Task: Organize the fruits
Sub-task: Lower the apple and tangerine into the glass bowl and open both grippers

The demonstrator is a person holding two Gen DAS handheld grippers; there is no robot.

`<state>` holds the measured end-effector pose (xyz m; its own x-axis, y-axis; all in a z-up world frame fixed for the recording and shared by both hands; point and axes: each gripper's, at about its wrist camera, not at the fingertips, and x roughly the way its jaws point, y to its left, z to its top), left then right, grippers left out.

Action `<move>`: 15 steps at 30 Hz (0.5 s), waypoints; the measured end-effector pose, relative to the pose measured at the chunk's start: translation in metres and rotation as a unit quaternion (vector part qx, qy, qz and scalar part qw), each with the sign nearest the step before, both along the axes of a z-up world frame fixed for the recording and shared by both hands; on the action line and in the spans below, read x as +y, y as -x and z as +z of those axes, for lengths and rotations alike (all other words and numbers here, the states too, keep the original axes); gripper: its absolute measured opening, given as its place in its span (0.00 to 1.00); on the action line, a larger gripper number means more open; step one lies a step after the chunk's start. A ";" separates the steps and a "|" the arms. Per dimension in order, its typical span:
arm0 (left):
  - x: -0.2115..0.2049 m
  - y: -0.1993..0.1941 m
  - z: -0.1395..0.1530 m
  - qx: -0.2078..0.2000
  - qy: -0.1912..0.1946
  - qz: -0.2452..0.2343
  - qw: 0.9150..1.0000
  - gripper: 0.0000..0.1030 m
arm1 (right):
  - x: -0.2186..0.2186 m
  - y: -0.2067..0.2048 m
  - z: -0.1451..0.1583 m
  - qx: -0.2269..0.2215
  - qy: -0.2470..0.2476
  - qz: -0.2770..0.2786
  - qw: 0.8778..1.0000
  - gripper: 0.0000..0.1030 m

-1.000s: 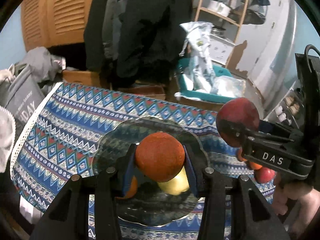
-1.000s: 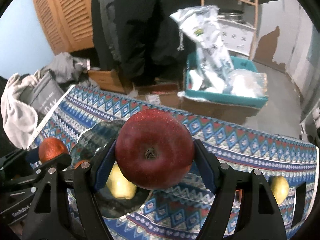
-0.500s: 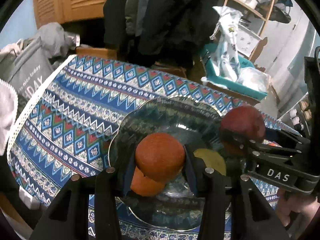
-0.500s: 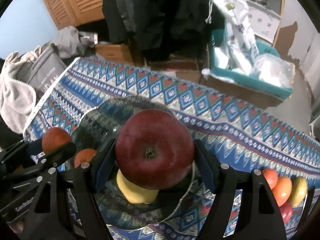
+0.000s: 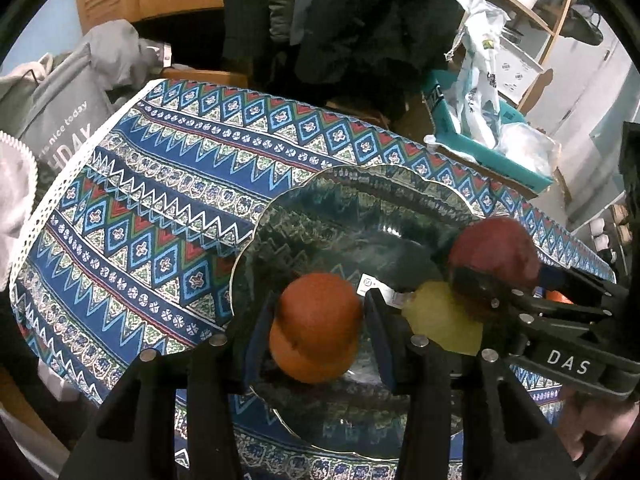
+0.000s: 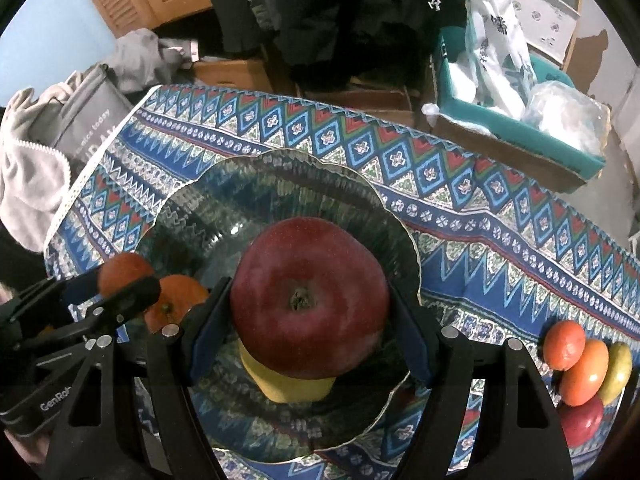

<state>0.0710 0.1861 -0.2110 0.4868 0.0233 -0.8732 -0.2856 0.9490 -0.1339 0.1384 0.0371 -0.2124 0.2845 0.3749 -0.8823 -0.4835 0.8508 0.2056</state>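
Observation:
A dark glass plate (image 5: 344, 196) with a scalloped rim lies on the patterned cloth. In it sit an orange (image 6: 178, 300) and a yellow fruit (image 5: 444, 320). My left gripper (image 5: 316, 332) hangs low over the plate's near side. Its jaws are opening around a second orange (image 5: 320, 316), which rests against the first; the pads look just off it. My right gripper (image 6: 310, 304) is shut on a big red apple (image 6: 310, 300), held right above the yellow fruit (image 6: 292, 386). The apple (image 5: 494, 252) also shows in the left wrist view.
Several loose fruits (image 6: 580, 360) lie in a cluster at the cloth's right edge. Behind the table are a teal box (image 6: 520, 120) with plastic bags and hanging dark clothes. A grey bag (image 5: 60, 116) stands at the left. A hand (image 5: 580, 432) grips the right tool.
Both grippers have come down over the plate, which now fills more of each view. The left jaws have spread a little and their orange sits lower, against the one in the plate.

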 end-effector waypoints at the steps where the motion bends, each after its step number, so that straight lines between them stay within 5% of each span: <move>1: -0.001 0.000 0.001 -0.003 -0.001 -0.002 1.000 0.51 | 0.000 0.000 0.000 0.003 -0.002 0.000 1.000 0.74; 15: -0.010 0.002 0.010 -0.009 -0.010 -0.008 1.000 0.57 | -0.009 -0.001 0.037 -0.036 -0.037 -0.007 0.999 0.74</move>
